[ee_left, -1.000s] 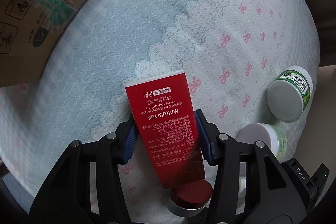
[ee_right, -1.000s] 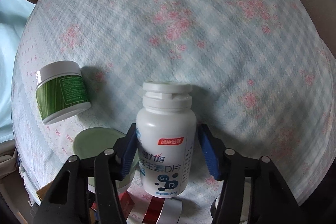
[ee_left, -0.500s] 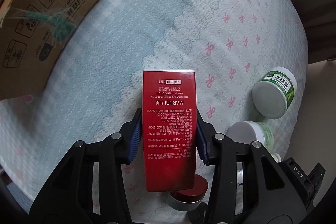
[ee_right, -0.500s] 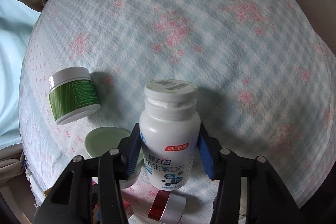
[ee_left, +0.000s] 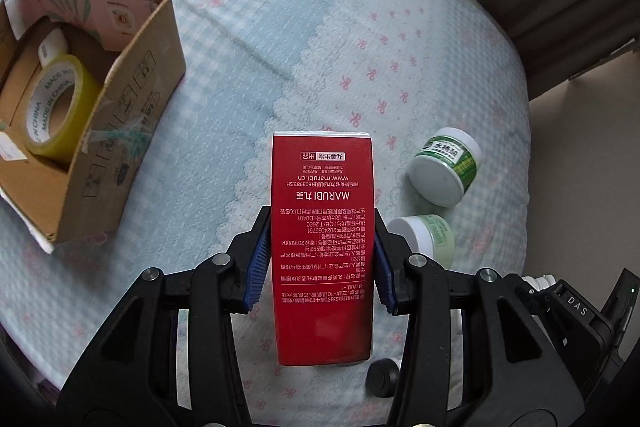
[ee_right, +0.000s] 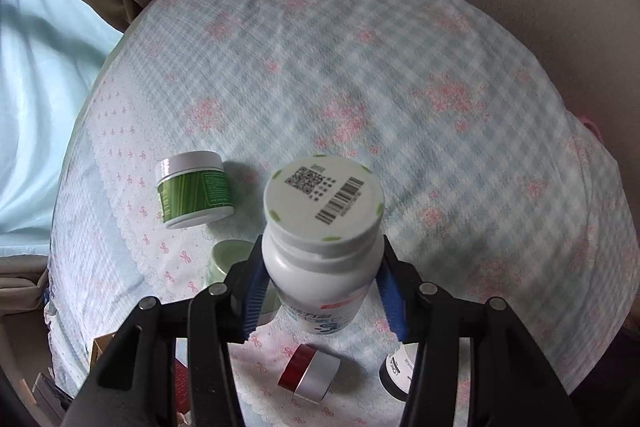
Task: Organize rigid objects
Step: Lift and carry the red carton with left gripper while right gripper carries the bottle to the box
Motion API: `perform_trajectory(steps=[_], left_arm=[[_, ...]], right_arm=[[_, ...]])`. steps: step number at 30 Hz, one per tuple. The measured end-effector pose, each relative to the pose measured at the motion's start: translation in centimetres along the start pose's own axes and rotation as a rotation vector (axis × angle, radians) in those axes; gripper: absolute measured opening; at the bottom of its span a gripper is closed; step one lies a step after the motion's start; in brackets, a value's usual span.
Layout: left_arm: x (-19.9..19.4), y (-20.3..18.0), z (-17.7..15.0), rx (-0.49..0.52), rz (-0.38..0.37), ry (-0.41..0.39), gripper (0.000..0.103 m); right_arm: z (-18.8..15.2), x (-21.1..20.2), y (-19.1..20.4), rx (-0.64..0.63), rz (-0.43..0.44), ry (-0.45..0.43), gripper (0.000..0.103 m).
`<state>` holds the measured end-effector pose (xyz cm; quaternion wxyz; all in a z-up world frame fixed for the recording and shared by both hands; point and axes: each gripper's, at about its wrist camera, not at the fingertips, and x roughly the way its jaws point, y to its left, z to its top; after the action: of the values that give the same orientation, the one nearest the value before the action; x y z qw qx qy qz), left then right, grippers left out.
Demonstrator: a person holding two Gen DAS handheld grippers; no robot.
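Left wrist view. Left gripper (ee_left: 322, 263) clamps the red box (ee_left: 323, 247) by its long sides, blue pads flat against both faces; the box runs forward past the fingertips and is lifted off the bedspread (ee_left: 248, 39). Carton (ee_left: 132, 131) sits ahead and well left of the fingers, tape roll (ee_left: 56, 107) already inside. Right of the fingers: green jar (ee_left: 446, 167) on its side, pale jar (ee_left: 426, 237) just beside the right finger.

- Risk: the grip sits low on a tall box, so a quick swing left may pivot it in the pads.
- Risk: the carton's near wall could catch the box's leading end.

Right wrist view. Right gripper (ee_right: 322, 285) is closed on the bottle (ee_right: 322, 239) just under its cap, clear of the cloth. Green jar (ee_right: 194, 189) lies ahead-left; a red-and-silver cap (ee_right: 310, 375) lies below, between the fingers.

- Risk: round, smooth body under narrow pads; the bottle may rotate or slide down.
- Risk: both grippers heading for one carton could collide.
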<state>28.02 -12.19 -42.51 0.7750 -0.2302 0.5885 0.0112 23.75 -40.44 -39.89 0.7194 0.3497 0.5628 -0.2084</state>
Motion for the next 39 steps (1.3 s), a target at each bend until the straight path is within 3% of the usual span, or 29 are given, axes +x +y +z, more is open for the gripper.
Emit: perform_trajectory(steps=[9, 22, 31, 39], left_arm=[[-10.5, 1.1, -1.3, 0.138, -0.047, -0.08, 0.041], [-26.5, 9.9, 1.6, 0.141, -0.039, -0.222, 0.041], [-30.5, 18.2, 6.0, 0.207, -0.019, -0.222, 0.041], [-29.5, 25.8, 11.9, 0.27, -0.037, -0.167, 0.041]], right_arm=[[-3.4, -8.8, 1.7, -0.17, 0.059, -0.058, 0.046], [-11.2, -17.6, 10.0, -0.419, 0.187, -0.079, 0.046], [-18.4, -19.1, 19.3, -0.551, 0.233, -0.066, 0.046], [-24.2, -16.2, 27.4, -0.525, 0.239, -0.033, 0.046]])
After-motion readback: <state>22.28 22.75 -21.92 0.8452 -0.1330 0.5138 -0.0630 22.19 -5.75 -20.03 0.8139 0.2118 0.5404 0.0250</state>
